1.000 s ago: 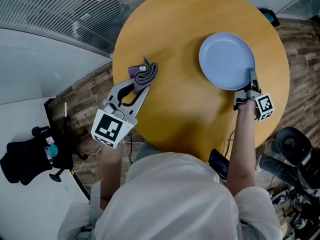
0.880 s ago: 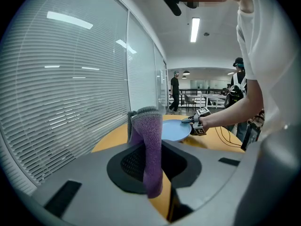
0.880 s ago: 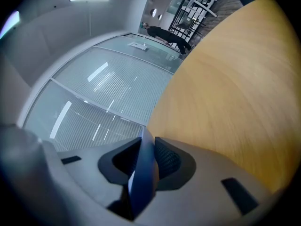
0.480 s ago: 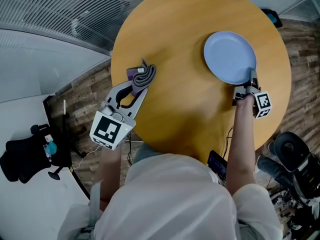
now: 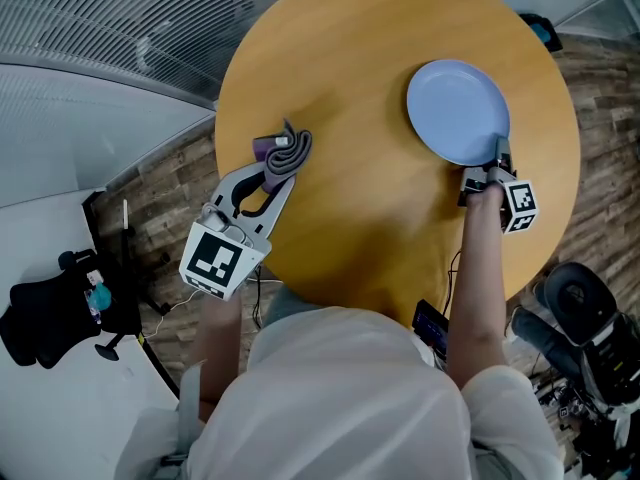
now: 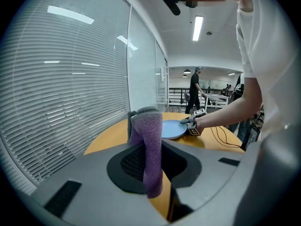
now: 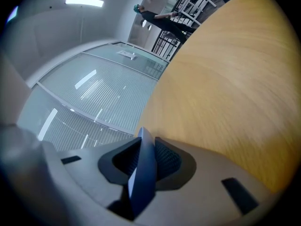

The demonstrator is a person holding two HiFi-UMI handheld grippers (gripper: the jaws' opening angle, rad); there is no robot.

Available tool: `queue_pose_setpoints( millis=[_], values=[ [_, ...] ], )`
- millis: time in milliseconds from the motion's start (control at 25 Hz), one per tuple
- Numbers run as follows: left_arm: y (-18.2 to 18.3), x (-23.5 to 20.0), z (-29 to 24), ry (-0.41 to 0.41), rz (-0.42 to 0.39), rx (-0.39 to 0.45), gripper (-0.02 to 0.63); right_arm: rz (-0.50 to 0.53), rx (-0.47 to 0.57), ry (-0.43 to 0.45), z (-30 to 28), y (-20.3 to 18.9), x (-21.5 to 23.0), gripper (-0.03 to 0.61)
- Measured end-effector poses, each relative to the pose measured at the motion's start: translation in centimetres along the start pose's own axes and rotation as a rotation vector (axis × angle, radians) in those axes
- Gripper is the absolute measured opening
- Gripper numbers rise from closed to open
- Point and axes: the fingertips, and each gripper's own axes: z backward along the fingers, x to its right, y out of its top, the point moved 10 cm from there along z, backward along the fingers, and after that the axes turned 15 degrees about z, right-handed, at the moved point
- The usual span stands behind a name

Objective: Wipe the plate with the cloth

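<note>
A light blue plate point(image 5: 456, 111) lies on the right part of the round wooden table point(image 5: 370, 208). My right gripper point(image 5: 497, 158) is shut on the plate's near rim; in the right gripper view the rim point(image 7: 143, 173) stands edge-on between the jaws. My left gripper point(image 5: 277, 165) is shut on a folded purple-and-grey cloth point(image 5: 284, 150) over the table's left side. In the left gripper view the cloth point(image 6: 149, 149) hangs from the jaws, with the plate point(image 6: 172, 128) and the right gripper point(image 6: 192, 124) far beyond it.
Glass walls with blinds point(image 6: 66, 93) run along the table's left. A dark phone point(image 5: 432, 326) sits at the table's near edge. Black equipment point(image 5: 50, 313) lies on the floor at left, and a chair base point(image 5: 575, 298) stands at right. A person point(image 6: 194, 94) walks far off.
The right gripper has shifted the plate slightly up and away on the table. The left gripper with the cloth has barely moved.
</note>
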Motion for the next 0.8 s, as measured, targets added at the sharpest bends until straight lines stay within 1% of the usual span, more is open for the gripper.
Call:
queue_pose_setpoints(
  millis=[560,680,800],
  values=[
    [-0.1,0.0,-0.1,0.001,0.018,-0.007,0.055,0.236,-0.085,-0.047,-1.1,1.1,-1.3,0.083],
    [0.0,0.0,-0.1,-0.002,0.013,-0.002,0.055,0.292,-0.109,-0.042,-1.2,1.5,-1.6,0.08],
    [-0.1,-0.1,-0.1,-0.007,0.027,-0.003,0.055,0.357,-0.127,-0.038,-1.2,1.6,-2.0,0.075]
  ],
)
